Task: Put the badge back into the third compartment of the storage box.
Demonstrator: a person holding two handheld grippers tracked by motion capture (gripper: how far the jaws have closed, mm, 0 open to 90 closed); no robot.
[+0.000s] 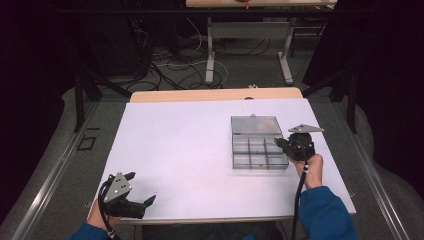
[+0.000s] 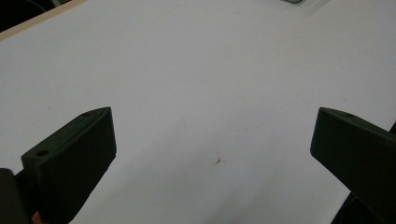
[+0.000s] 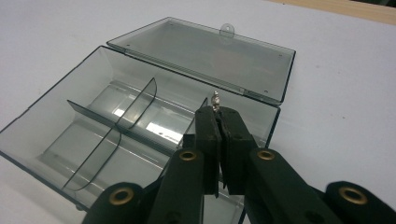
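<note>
Item: clear plastic compartment box [image 1: 259,149], lid [image 1: 255,125] swung fully back and lying flat on the desk toward the far edge; the box stands on the white desk [image 1: 190,145] near its right edge, roughly midway between the near and far edges. Interior dividers [image 3: 100,122] split it into cells, all bare as far as the right gripper view reaches. Right gripper [image 1: 281,144] sits at the box's right end, reaching over its rim; its jaws are pressed together on a small silvery metal part [image 3: 215,101], which juts from the tips above a cell near the hinge side. Left gripper [image 1: 141,189] rests at the near left corner of the desk, well apart from the box, jaws spread wide with only bare white surface between them. Nothing lies between the two grippers. Beyond the far edge: cables [image 1: 175,67] on the floor and the legs of another table [image 1: 210,55].
</note>
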